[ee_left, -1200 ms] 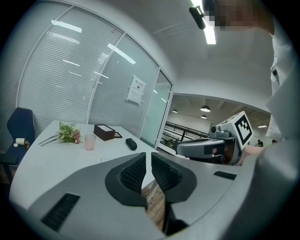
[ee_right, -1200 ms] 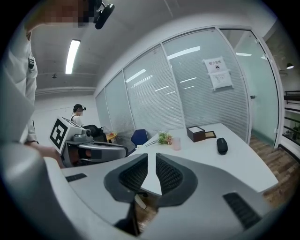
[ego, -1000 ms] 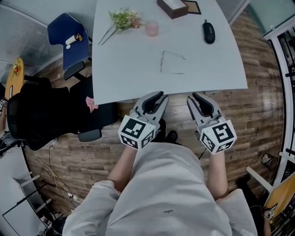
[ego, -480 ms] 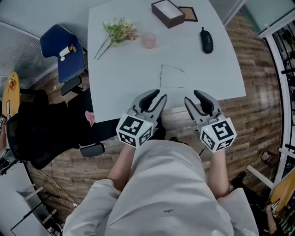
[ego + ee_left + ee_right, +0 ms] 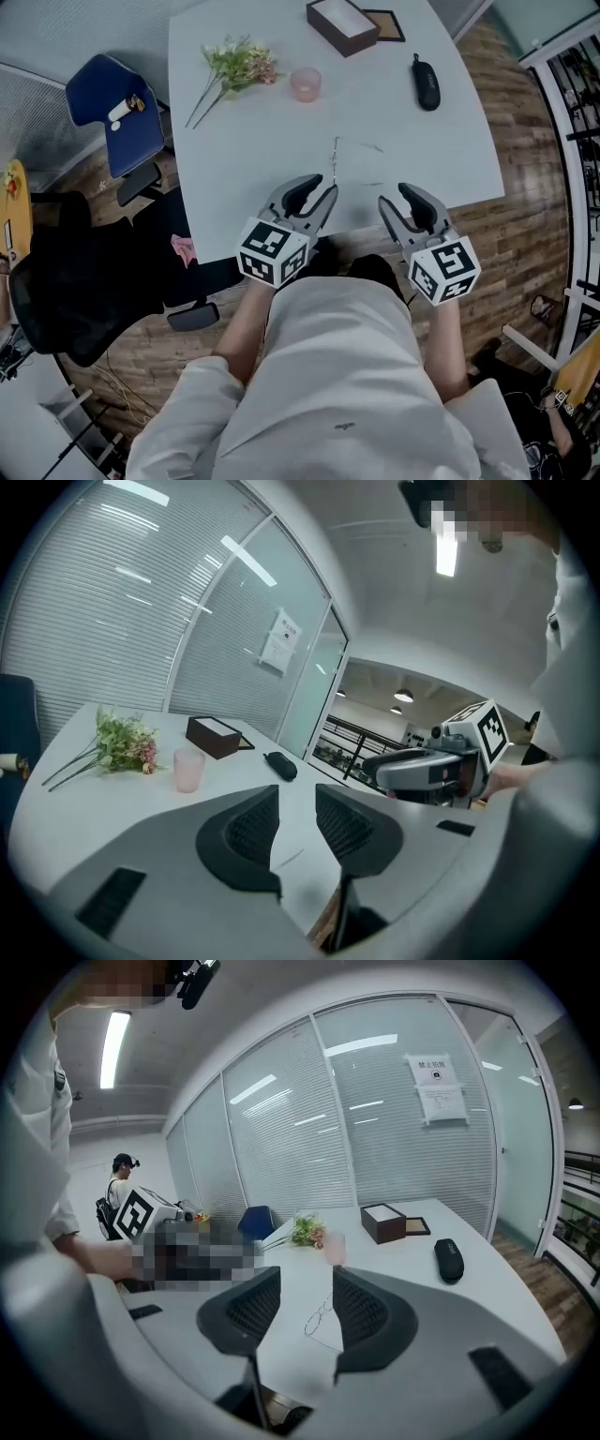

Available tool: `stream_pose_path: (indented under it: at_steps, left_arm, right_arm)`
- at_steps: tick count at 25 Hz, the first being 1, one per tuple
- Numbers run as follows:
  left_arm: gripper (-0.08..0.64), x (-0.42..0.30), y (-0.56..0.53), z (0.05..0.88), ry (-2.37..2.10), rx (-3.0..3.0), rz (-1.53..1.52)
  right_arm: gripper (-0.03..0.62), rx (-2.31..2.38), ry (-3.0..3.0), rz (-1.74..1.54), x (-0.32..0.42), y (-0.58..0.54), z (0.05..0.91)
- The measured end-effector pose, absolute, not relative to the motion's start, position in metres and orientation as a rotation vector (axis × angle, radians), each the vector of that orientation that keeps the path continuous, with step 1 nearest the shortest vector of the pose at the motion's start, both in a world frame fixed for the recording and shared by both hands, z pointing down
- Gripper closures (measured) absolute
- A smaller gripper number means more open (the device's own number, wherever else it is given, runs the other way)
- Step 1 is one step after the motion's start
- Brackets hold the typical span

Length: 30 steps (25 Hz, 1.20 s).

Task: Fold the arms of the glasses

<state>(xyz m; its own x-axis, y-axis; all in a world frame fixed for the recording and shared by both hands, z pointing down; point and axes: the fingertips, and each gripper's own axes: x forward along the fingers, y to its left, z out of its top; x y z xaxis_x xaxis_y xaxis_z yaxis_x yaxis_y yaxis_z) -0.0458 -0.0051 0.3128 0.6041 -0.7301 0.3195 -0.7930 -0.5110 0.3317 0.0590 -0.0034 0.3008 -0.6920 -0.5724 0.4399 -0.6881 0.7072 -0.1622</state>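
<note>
Glasses (image 5: 336,161) are the thin wire kind with roundish lenses and hardly any frame. They're lying flat on the smooth white tabletop (image 5: 234,169) with both arms swung out. They sit close to the tabletop's near edge, roughly halfway along it. The left gripper (image 5: 309,192) hangs right at that near edge with its ribbed dark pads spread and only bare tabletop showing in the gap. The right gripper (image 5: 401,199) is beside it at the same edge, and its jaws are opening wide with nothing pinched. In the right gripper view you can see the glasses through the gap, further out on the tabletop and not touching the pads. Toward the far edge there's a loose bunch of flowers (image 5: 239,64), a translucent pink cup (image 5: 305,84), a dark rectangular box (image 5: 342,25) and a black oblong case (image 5: 427,82).
</note>
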Motion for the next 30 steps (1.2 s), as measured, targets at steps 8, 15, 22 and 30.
stream_pose_path:
  at_steps: [8, 15, 22, 30]
  left_arm:
    - [0.443, -0.054, -0.018, 0.34, -1.178, 2.312, 0.191]
    - [0.443, -0.053, -0.025, 0.369, -1.156, 2.225, 0.192]
    - [0.443, -0.052, -0.042, 0.394, -1.149, 2.19, 0.223]
    - [0.444, -0.052, -0.059, 0.422, -1.132, 2.164, 0.261]
  right_arm:
    - [0.43, 0.979, -2.491, 0.482, 0.056, -0.011, 0.321]
    - [0.431, 0.942, -2.442, 0.531, 0.059, -0.008, 0.345]
    - [0.431, 0.94, -2.408, 0.582, 0.063, -0.018, 0.37]
    - [0.431, 0.931, -2.374, 0.631, 0.065, -0.026, 0.399]
